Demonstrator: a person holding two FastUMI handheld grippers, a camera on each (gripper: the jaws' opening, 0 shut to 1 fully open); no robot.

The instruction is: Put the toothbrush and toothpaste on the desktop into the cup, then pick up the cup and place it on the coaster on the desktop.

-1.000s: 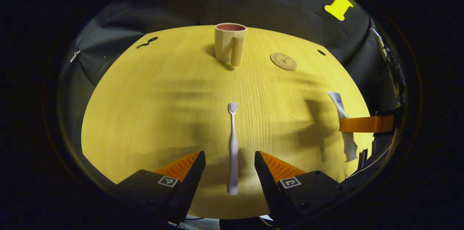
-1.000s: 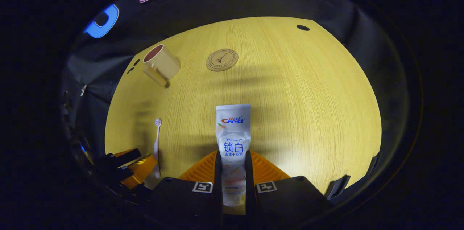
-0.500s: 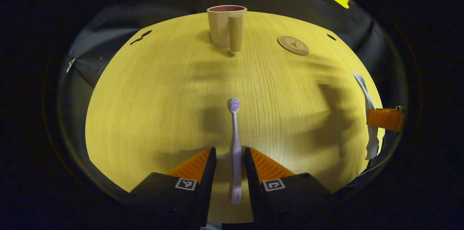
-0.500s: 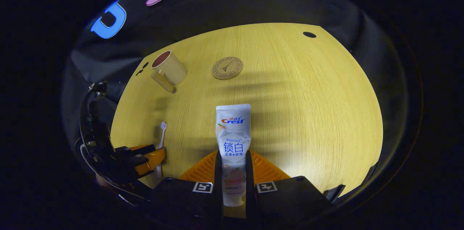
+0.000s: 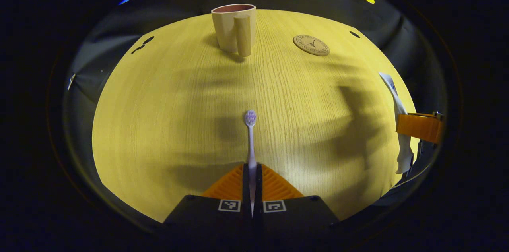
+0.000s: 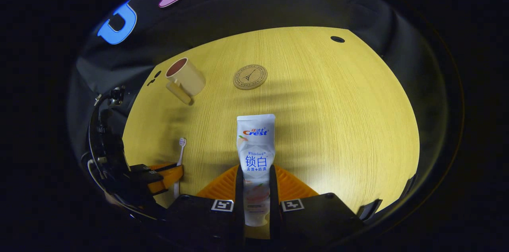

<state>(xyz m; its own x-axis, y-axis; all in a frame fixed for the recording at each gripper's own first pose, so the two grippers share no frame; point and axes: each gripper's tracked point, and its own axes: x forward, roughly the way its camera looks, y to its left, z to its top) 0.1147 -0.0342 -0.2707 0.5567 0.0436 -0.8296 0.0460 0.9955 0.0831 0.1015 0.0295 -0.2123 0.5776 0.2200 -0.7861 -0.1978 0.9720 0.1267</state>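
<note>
Since the earlier frame the left gripper [image 5: 252, 172] has clamped the toothbrush [image 5: 250, 140] low on its handle, the right gripper [image 6: 256, 176] stays clamped on the toothpaste [image 6: 255, 144], and either long item may pivot and miss the cup [image 5: 234, 27].

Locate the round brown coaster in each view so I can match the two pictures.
Left gripper view: round brown coaster upper right of centre, right of the beige handled cup.
Right gripper view: coaster just above centre, again right of the cup.
Shared landmark: the cup.

Left tool [image 5: 251, 172]: jaws, formerly spread either side of the toothbrush [image 5: 250, 140], now closed tight on its handle.
</note>
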